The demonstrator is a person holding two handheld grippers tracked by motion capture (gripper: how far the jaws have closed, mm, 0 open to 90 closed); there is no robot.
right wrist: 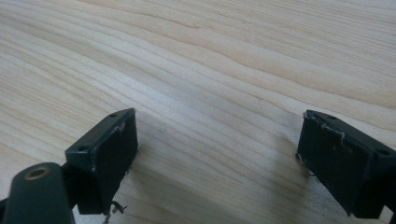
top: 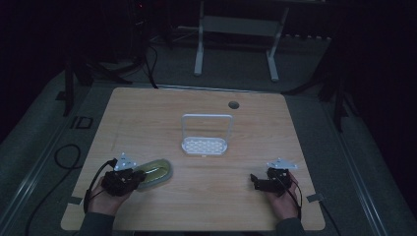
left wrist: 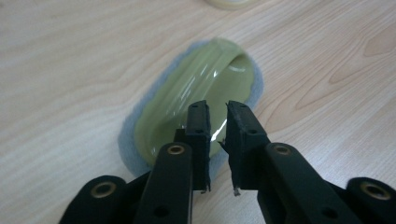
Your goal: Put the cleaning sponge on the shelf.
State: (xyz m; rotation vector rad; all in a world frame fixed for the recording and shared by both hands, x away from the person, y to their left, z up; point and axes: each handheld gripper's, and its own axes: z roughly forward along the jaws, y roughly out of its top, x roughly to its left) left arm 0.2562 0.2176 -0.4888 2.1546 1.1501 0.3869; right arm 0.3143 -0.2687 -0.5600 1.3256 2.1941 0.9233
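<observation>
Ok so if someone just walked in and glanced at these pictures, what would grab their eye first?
Probably the green oval dish at the table's near left, its near rim pinched by the left tool. Then the white rack with its tall handle, standing alone mid-table. The right tool sits wide open over bare wood at the near right.

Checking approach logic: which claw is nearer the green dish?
Left. The left claw sits at the green dish, jaws nearly closed over its near rim. The right claw is far across the table.

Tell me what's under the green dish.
A grey-blue pad lies under the green dish, its edge showing all round on the wooden table. The left tool covers the dish's near rim; the pad's middle is hidden.
</observation>
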